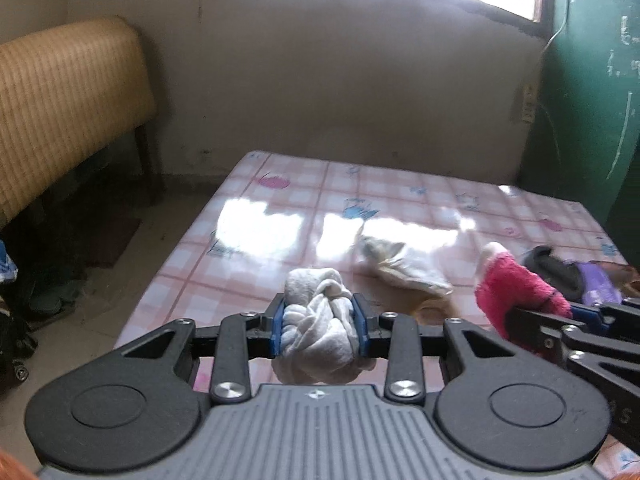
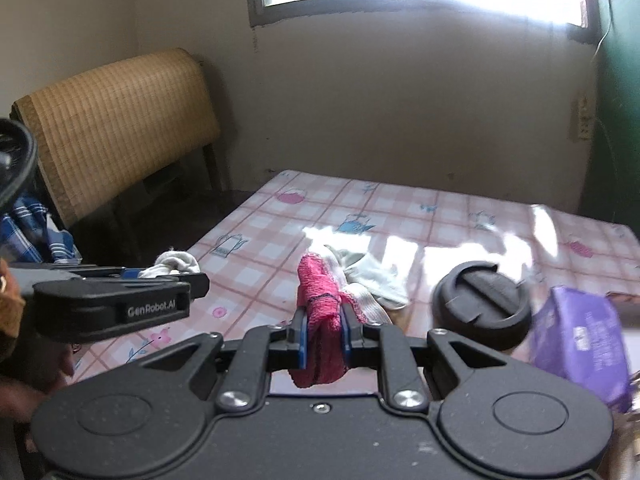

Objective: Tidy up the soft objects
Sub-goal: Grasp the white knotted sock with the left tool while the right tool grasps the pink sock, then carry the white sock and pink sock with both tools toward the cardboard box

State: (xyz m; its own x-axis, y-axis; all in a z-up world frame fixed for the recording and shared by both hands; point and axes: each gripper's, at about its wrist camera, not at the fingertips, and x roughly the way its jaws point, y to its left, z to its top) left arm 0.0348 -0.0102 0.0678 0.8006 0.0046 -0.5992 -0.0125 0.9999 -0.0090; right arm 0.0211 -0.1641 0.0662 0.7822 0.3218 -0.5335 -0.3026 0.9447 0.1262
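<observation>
Left wrist: gripper clamps white, likely sock, bundle.

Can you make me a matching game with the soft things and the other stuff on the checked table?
Things:
1. balled-up white cloth
2. fuzzy pink sock
3. round black lid
4. pale sock

Places:
A. lying loose on the pink checked tablecloth
B. clamped in the left gripper
C. beside a purple packet
D. clamped in the right gripper

Pairs: 1-B, 2-D, 3-C, 4-A
</observation>
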